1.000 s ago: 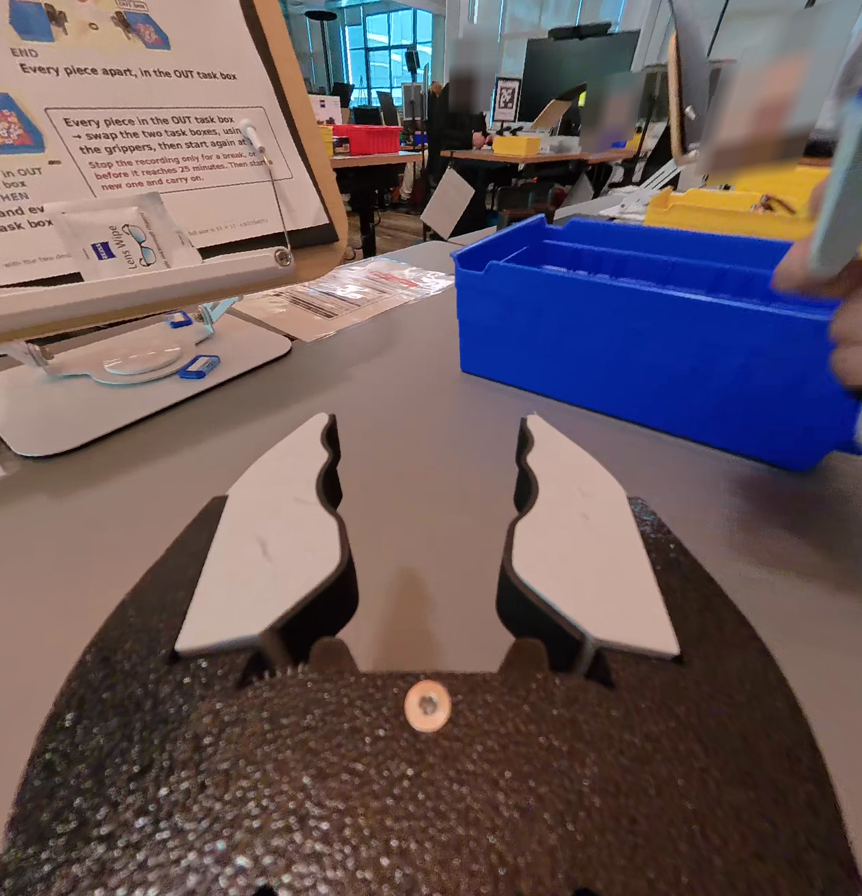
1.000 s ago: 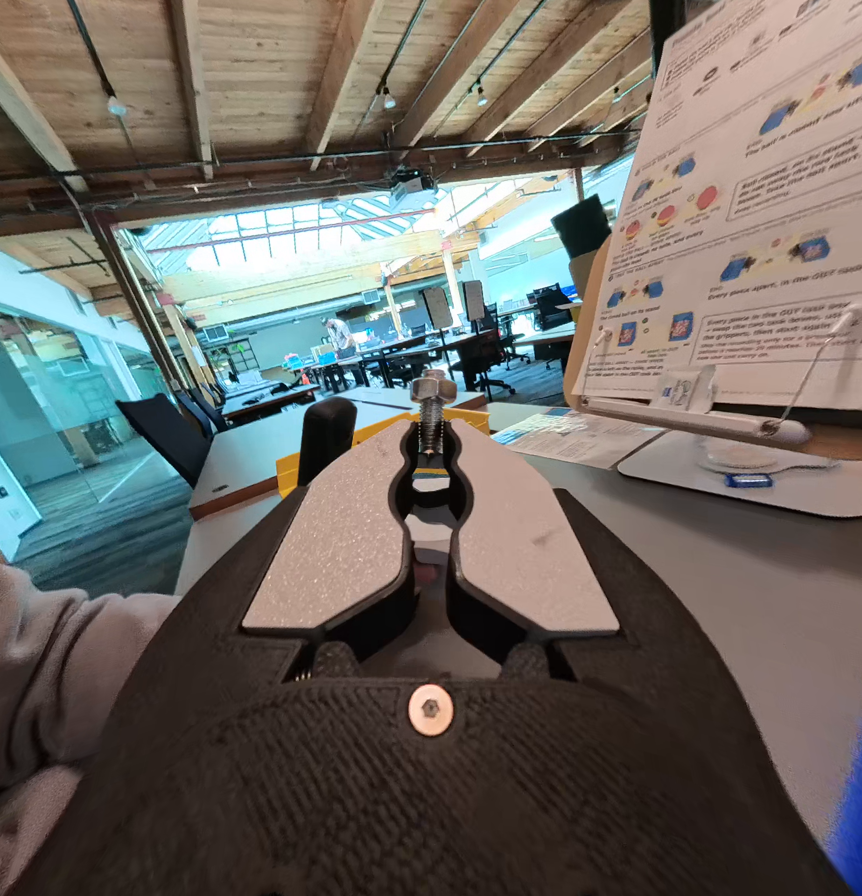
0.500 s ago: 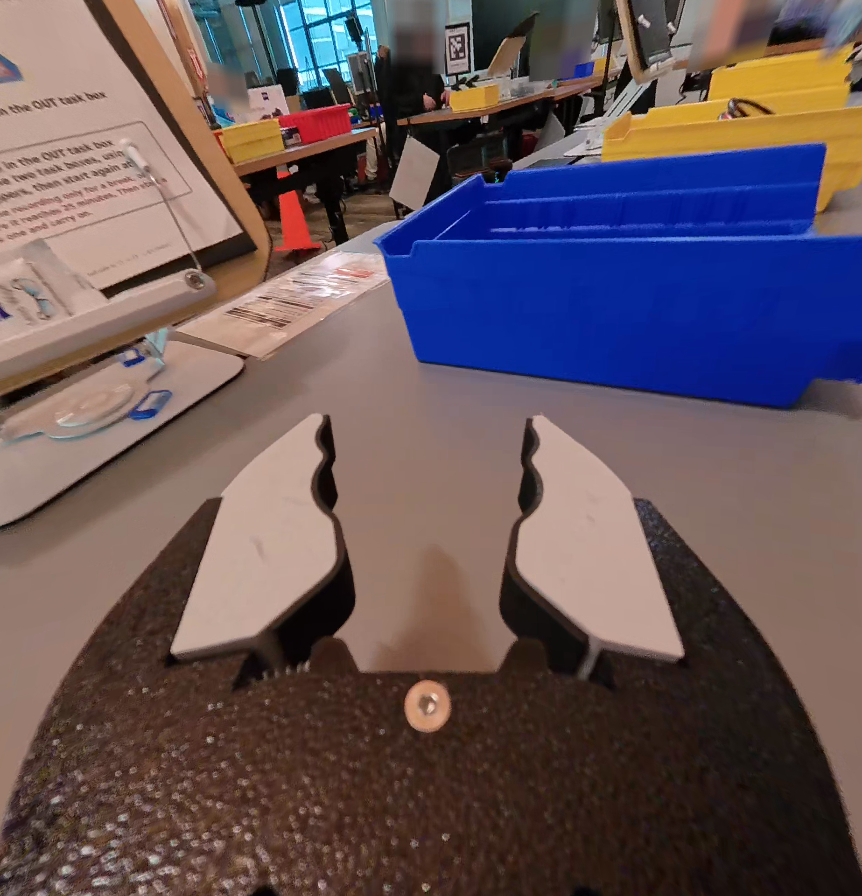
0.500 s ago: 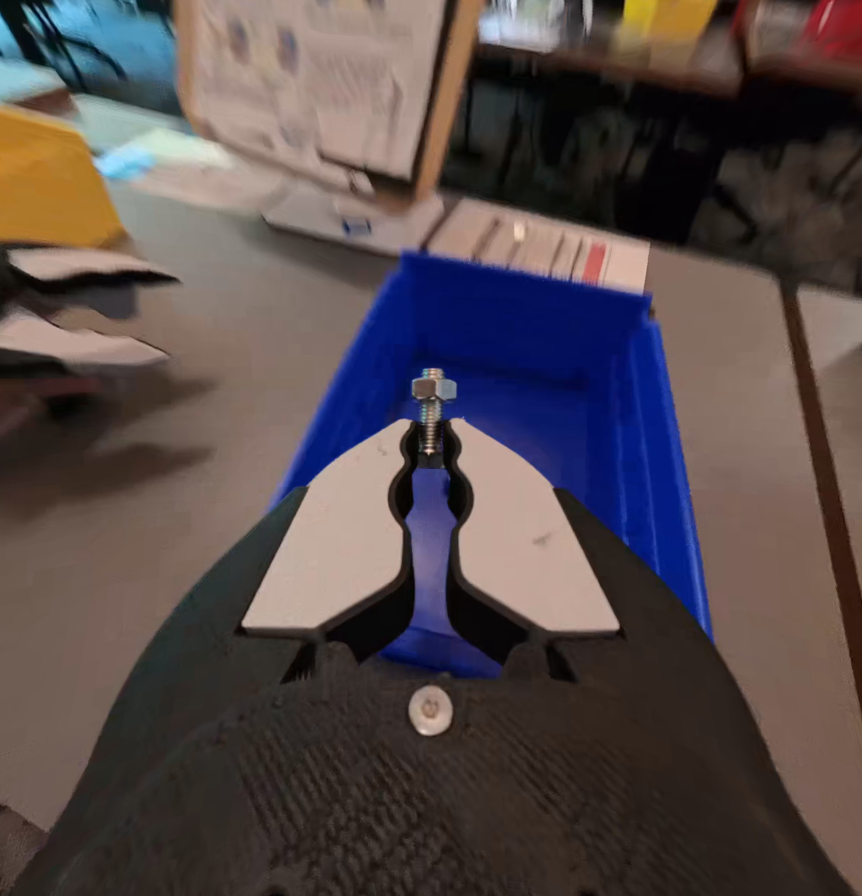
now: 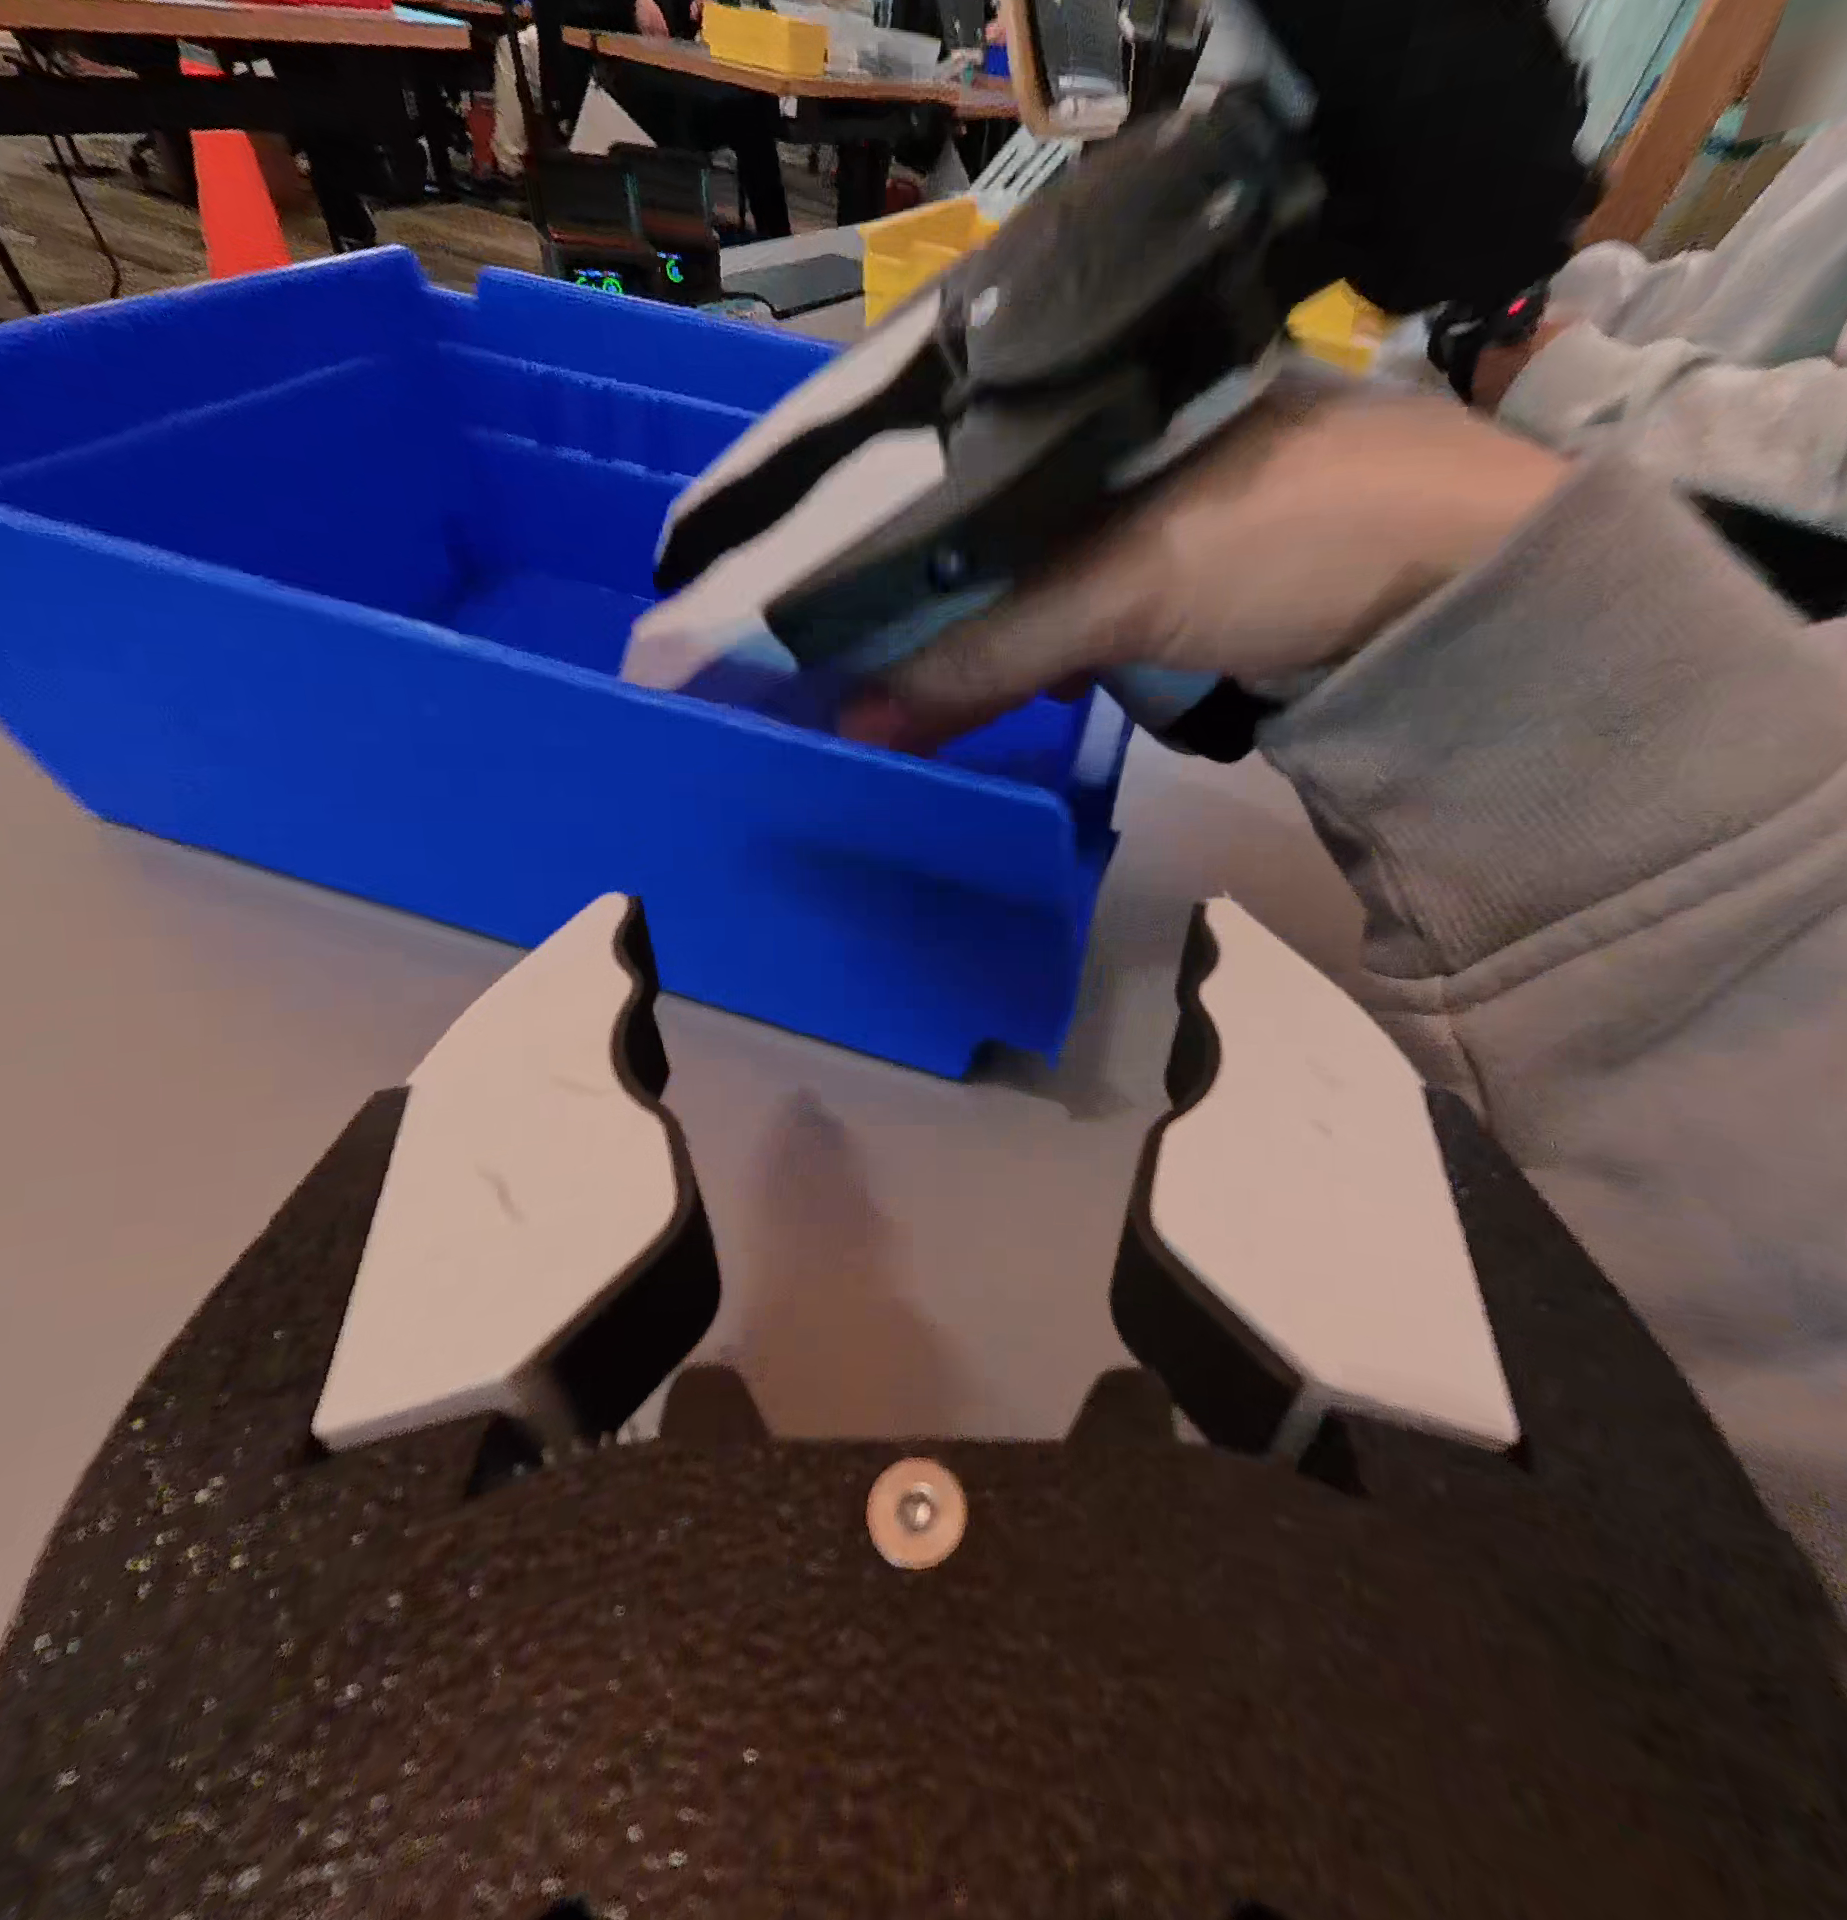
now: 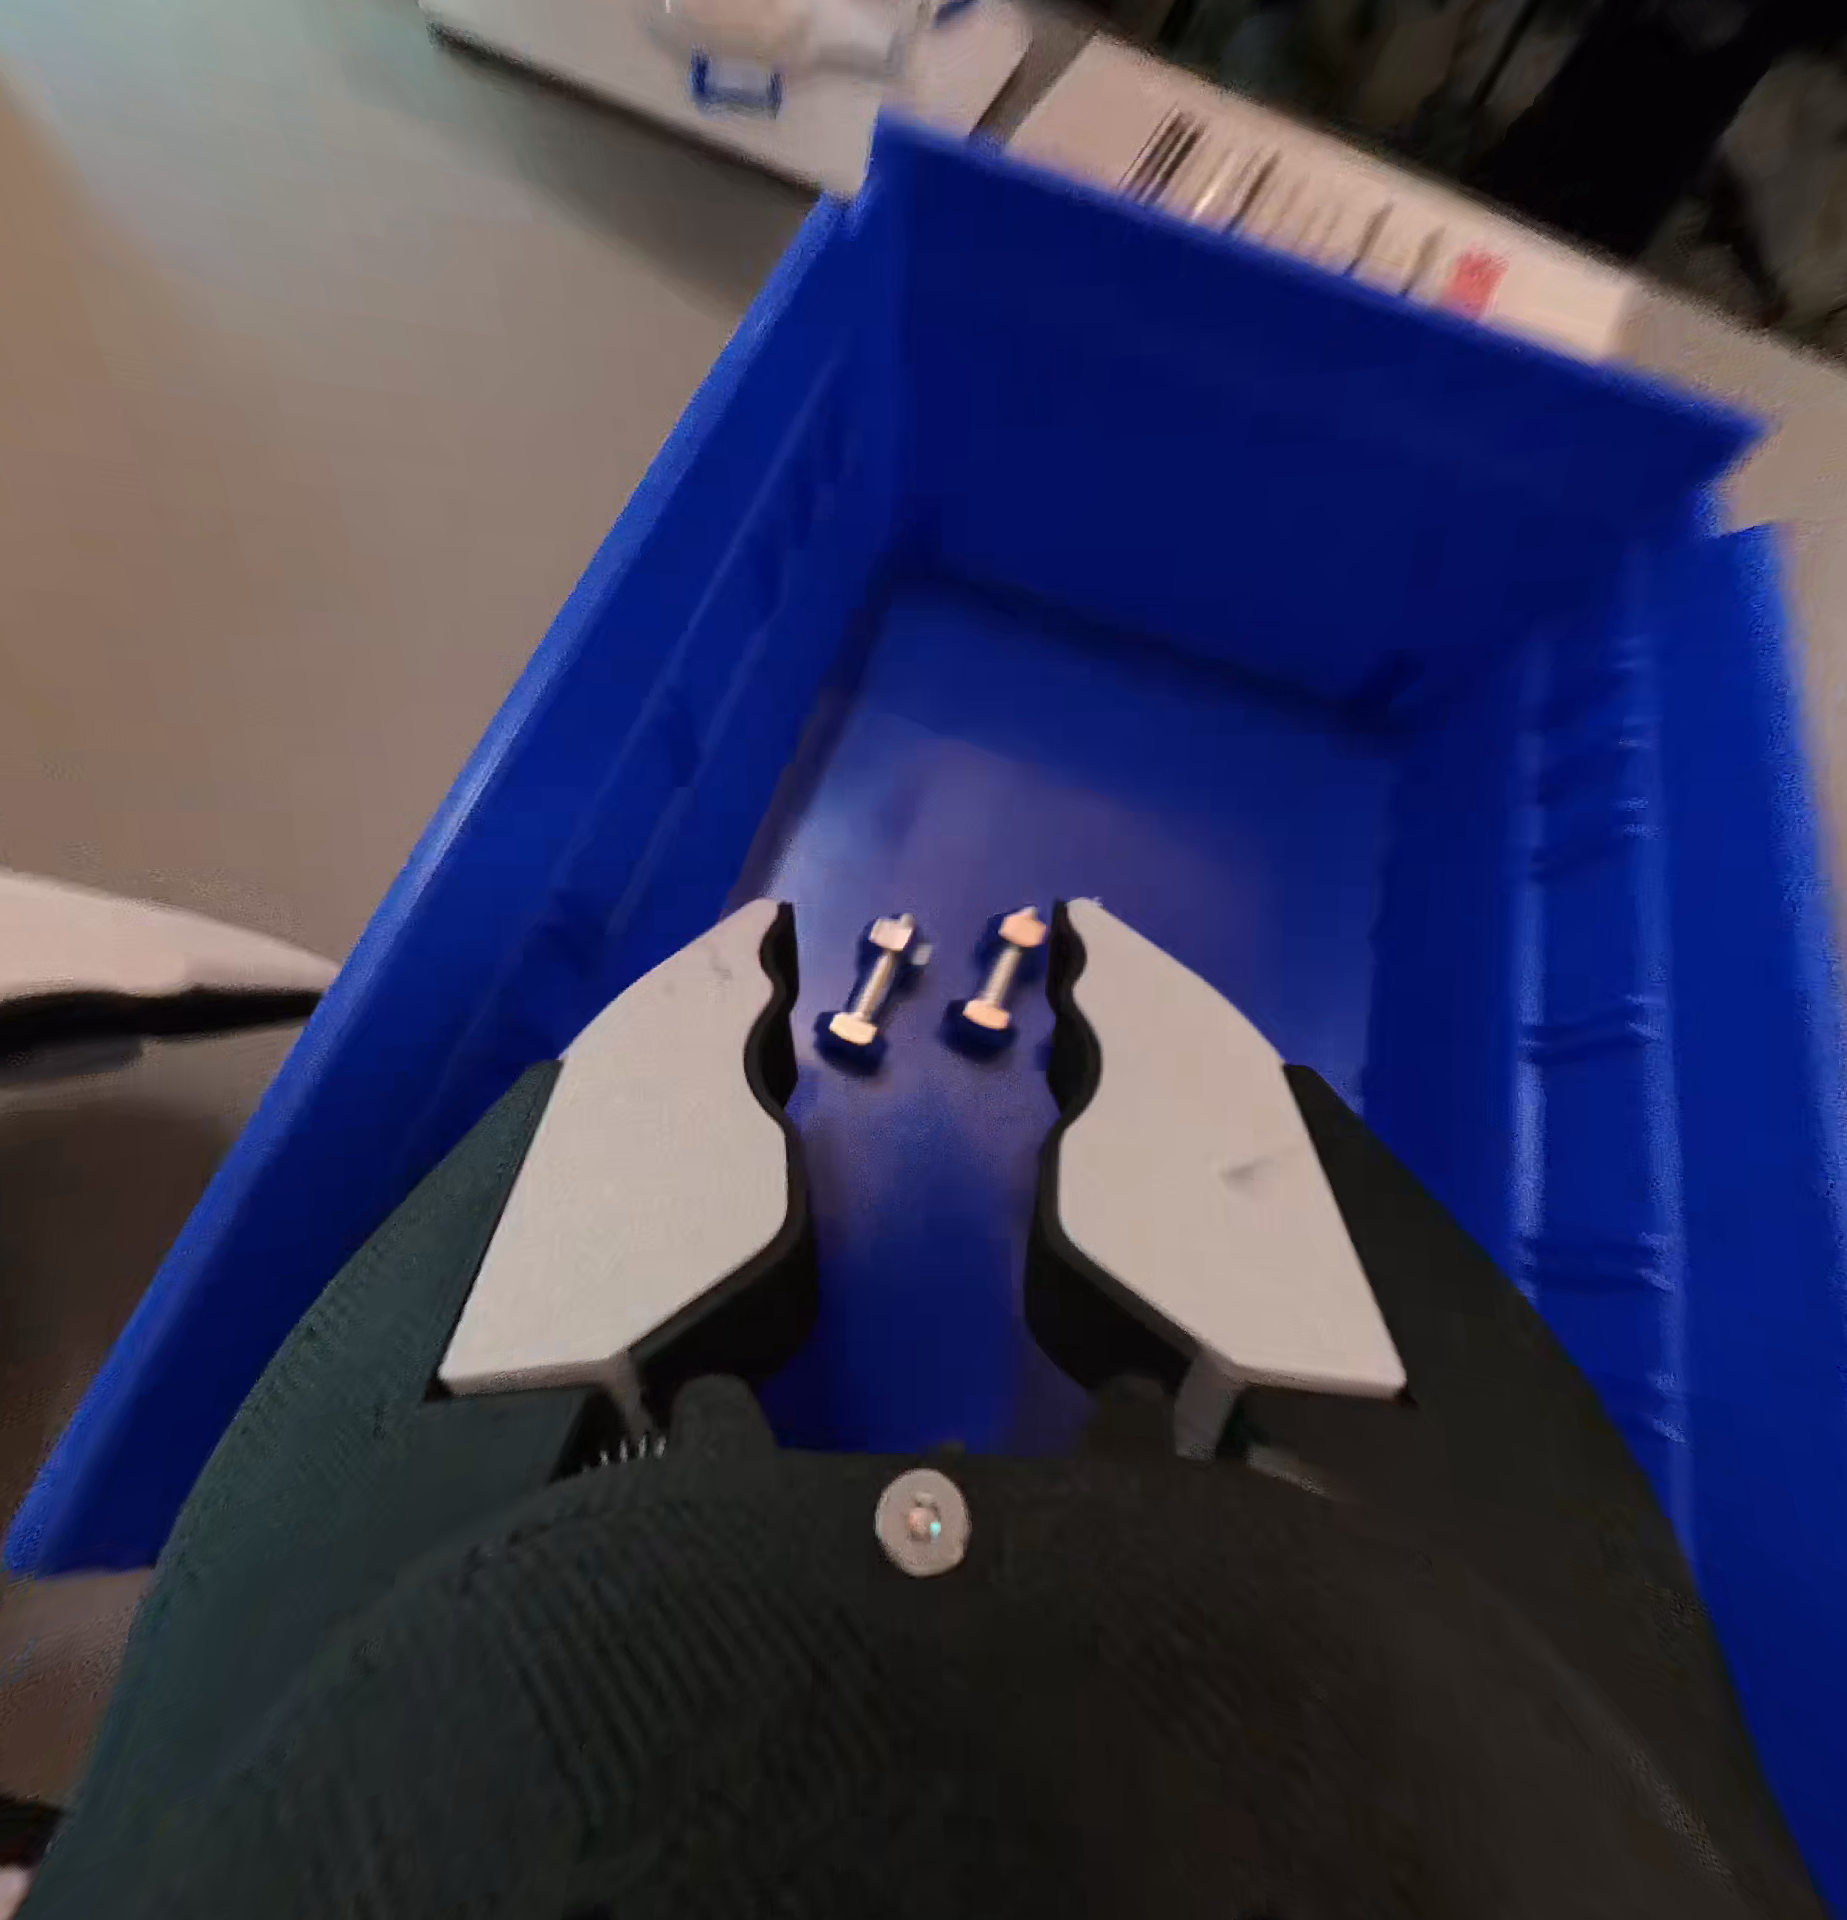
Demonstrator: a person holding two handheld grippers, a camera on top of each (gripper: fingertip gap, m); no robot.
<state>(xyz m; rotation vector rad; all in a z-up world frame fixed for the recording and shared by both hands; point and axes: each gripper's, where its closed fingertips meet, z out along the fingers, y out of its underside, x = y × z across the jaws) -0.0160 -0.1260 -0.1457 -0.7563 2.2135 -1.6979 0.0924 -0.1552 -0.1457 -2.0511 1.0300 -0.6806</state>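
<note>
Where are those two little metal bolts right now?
In the right wrist view, both bolts lie side by side on the floor of the blue bin, seen between the right gripper's open jaws, touching neither.

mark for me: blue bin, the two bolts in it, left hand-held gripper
blue bin (image 6: 1189, 447), right wrist view, inner far wall.
left bolt (image 6: 869, 987), right wrist view, shank.
right bolt (image 6: 998, 975), right wrist view, shank.
left hand-held gripper (image 5: 914, 940), left wrist view, midway between fingertips.

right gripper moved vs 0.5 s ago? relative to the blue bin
Yes. The right gripper has gone forward and down into the blue bin; its open fingers now frame two bolts on the bin floor, with neither gripped.
</note>
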